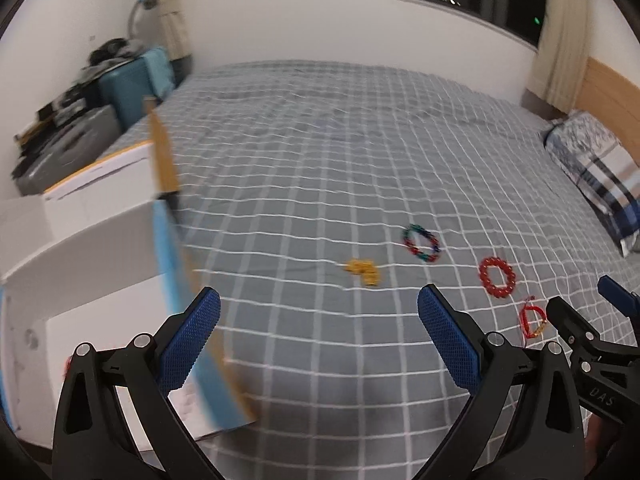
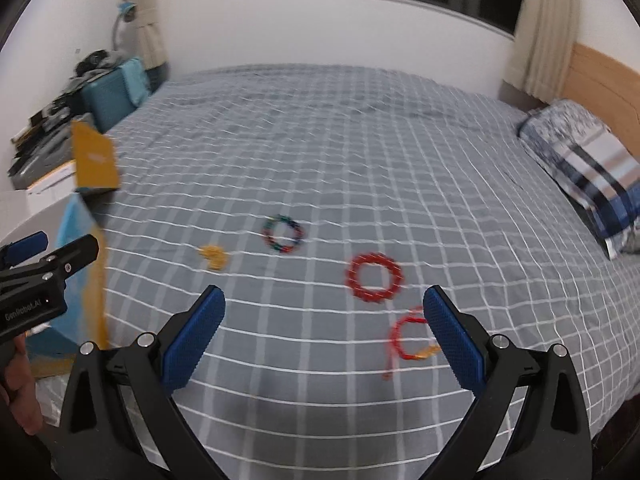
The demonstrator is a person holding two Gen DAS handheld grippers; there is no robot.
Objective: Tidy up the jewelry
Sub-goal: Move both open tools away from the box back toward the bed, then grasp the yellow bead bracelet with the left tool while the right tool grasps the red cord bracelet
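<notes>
Right gripper (image 2: 324,336), jaws spread wide and empty, hangs above the bed (image 2: 360,140); the red cord bracelet (image 2: 404,340) lies just beside its right finger; left gripper (image 1: 318,336), also wide and empty, sits farther off.

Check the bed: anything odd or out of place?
The jewelry lies loose on the bedspread, none in the open box: multicolored bracelet, red bead bracelet, red cord bracelet, and a yellow piece bunched in a heap. Nothing looks broken.
</notes>
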